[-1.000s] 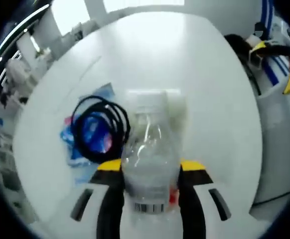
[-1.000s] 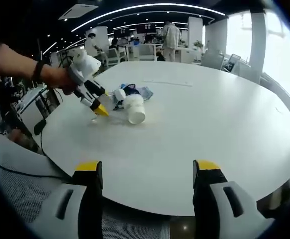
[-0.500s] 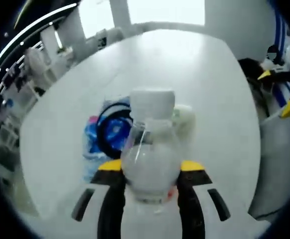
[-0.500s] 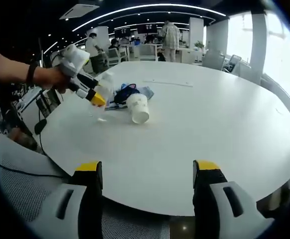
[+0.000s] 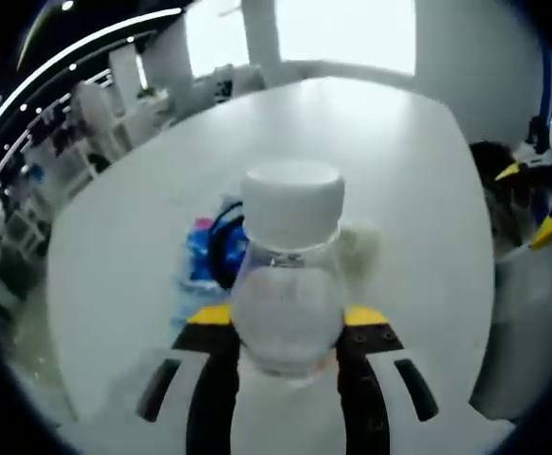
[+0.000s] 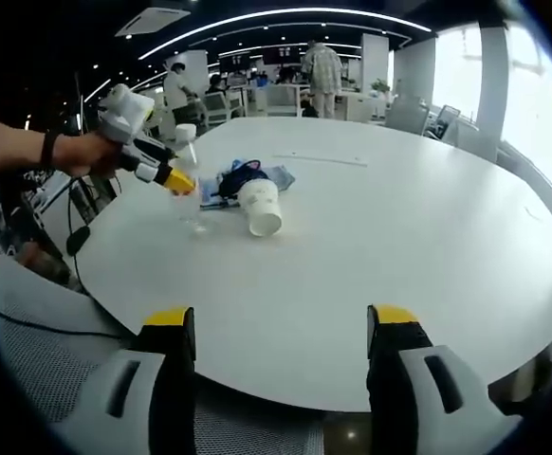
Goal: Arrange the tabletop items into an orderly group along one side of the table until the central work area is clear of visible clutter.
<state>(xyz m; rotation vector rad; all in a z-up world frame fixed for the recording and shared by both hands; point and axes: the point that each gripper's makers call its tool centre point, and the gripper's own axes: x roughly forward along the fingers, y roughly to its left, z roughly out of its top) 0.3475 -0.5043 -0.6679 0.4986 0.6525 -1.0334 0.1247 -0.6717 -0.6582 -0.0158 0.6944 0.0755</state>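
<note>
The left claw (image 5: 285, 327) pinches a clear plastic bottle (image 5: 287, 284), one jaw on each side of its body below the shoulder, with the white cap (image 5: 292, 202) pointing away from the camera. In the right gripper view the same claw (image 6: 167, 175) holds the bottle (image 6: 188, 180) upright, near the table's (image 6: 371, 237) left edge; whether its base touches the top I cannot tell. The bottle looks thin-walled and light, so it will likely dent under a hard squeeze and its smooth sides may slip. The body just under the shoulder, where it is held now, seems the soundest hold; the cap is stiffer but narrow.

Just beyond the bottle lie a paper cup (image 6: 260, 207) on its side, a coil of black cable (image 5: 221, 248) and a blue wrapper (image 5: 196, 265) under it, all close together. The cup is light and will probably roll or crush; its rim is the likely place to take it. The cable is limp and may uncoil.

The right claw (image 6: 281, 365) is spread wide and holds nothing, low at the near table edge, well apart from the items.
</note>
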